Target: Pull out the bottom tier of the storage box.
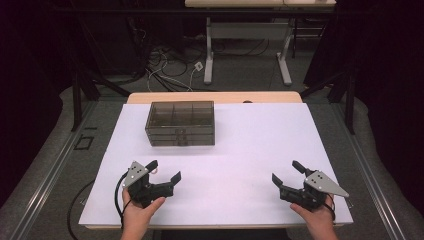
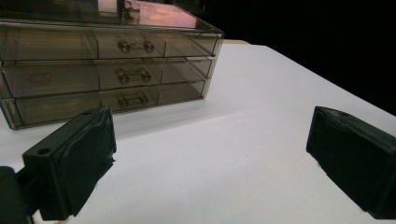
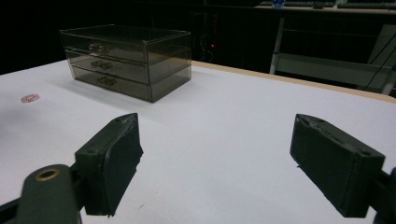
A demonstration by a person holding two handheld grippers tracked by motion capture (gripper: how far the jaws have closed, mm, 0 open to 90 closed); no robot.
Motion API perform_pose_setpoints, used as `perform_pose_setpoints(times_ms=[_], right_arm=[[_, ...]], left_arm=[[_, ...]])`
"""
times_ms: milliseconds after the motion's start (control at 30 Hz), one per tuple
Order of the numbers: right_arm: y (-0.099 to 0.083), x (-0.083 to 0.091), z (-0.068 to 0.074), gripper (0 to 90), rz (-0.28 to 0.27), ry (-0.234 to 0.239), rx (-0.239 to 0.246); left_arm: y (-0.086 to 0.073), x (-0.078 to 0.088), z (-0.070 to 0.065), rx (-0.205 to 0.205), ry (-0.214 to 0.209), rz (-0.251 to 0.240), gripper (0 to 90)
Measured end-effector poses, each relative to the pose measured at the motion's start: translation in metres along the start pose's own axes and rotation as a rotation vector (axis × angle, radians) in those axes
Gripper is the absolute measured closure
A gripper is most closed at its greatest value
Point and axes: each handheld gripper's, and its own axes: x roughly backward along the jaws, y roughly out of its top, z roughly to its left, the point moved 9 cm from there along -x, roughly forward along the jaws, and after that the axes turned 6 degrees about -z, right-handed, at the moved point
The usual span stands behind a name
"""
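Observation:
A smoky see-through drawer box point(image 1: 181, 123) with three drawers stands at the back of the white table point(image 1: 240, 145), left of centre. Its drawers are shut, each with a small handle point(image 2: 135, 45). My left gripper point(image 1: 164, 170) rests near the front left, open, nothing between its jaws, and faces the box point(image 2: 107, 70). My right gripper point(image 1: 285, 171) sits near the front right, open and empty as well. In the right gripper view the box point(image 3: 126, 60) stands far off to the left. A small pink round thing point(image 3: 30, 98) lies on the table, left of the box.
Beyond the table stands a desk with white legs point(image 1: 208, 60), and loose cables point(image 1: 165, 70) lie on the floor. Dark stand legs point(image 1: 77, 100) flank the table on both sides. Bare white surface stretches between the grippers and the box.

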Motion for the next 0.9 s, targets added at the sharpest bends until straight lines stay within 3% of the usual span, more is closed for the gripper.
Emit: perform_pose_setpoints(times_ms=[500,633,900], right_arm=[[-0.009,-0.003,-0.005,17.2,0.029,0.016,-0.032],[-0.007,-0.005,-0.004,20.3,0.021,0.015,-0.024],[-0.010,-0.006,-0.004,22.7,0.031,0.009,-0.025]], left_arm=[[-0.007,-0.001,0.004,0.029,0.033,0.035,11.0],[-0.011,-0.001,0.010,0.057,0.055,0.053,15.6],[-0.002,-0.005,0.016,0.065,0.074,0.051,20.8]])
